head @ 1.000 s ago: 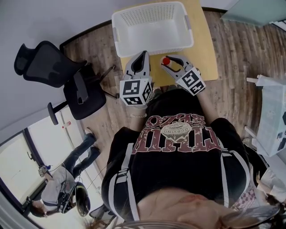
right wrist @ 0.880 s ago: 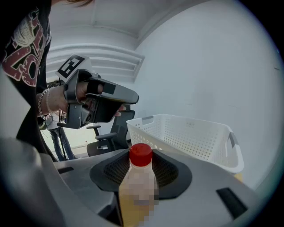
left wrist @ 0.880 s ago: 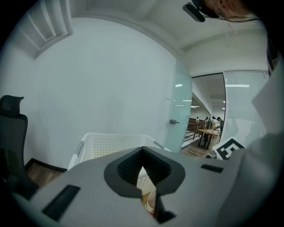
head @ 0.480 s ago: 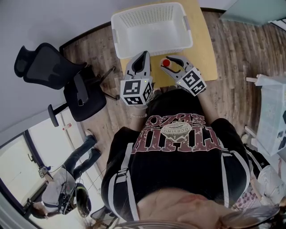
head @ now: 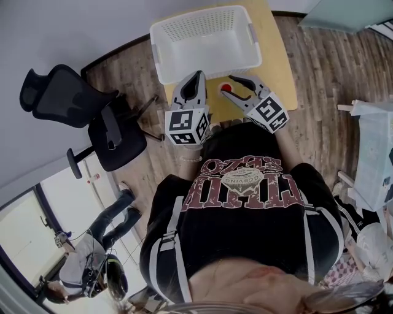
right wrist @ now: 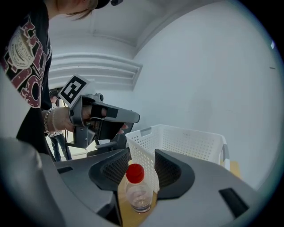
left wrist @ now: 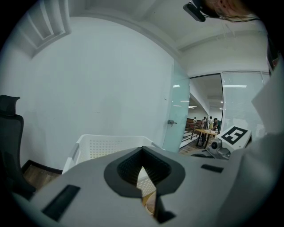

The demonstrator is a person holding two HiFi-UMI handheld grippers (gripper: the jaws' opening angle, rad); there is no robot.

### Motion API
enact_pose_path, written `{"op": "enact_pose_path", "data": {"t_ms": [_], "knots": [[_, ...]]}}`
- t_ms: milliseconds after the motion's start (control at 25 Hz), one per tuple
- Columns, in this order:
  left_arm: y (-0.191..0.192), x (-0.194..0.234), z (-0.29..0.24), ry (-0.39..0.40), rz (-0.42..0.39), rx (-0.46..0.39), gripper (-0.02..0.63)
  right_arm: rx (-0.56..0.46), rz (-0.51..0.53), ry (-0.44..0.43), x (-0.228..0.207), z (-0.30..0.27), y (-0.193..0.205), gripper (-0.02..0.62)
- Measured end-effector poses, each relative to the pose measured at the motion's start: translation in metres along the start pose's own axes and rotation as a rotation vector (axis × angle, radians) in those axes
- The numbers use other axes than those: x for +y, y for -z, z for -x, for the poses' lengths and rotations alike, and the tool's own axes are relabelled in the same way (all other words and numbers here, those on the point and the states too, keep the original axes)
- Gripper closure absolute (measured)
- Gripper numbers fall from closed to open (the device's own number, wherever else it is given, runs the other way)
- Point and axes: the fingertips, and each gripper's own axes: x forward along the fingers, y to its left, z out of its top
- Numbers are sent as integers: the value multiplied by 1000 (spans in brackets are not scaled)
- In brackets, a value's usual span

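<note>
Right gripper (right wrist: 142, 159): jaws wide apart, with a red-capped clear bottle (right wrist: 136, 193) standing upright between them on the table (head: 279, 67). Left gripper (left wrist: 143, 153): jaws closed together, empty. Just beyond both, a white basket (head: 206, 37). The shirt (head: 236, 178) carries lettering, upside down and unreadable.

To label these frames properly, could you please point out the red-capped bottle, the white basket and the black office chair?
red-capped bottle (right wrist: 138, 191): right gripper view, on its clear body below the cap.
white basket (head: 199, 13): head view, on its far rim.
black office chair (head: 116, 132): head view, on its seat.
</note>
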Motion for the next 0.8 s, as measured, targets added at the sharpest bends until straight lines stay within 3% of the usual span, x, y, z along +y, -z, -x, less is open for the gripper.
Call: {"op": "enact_pose_path", "data": {"t_ms": [800], "knots": [[-8,-18,-1,32,-16,-23,561,-75,-42,184,-40,17,-47,422]]}}
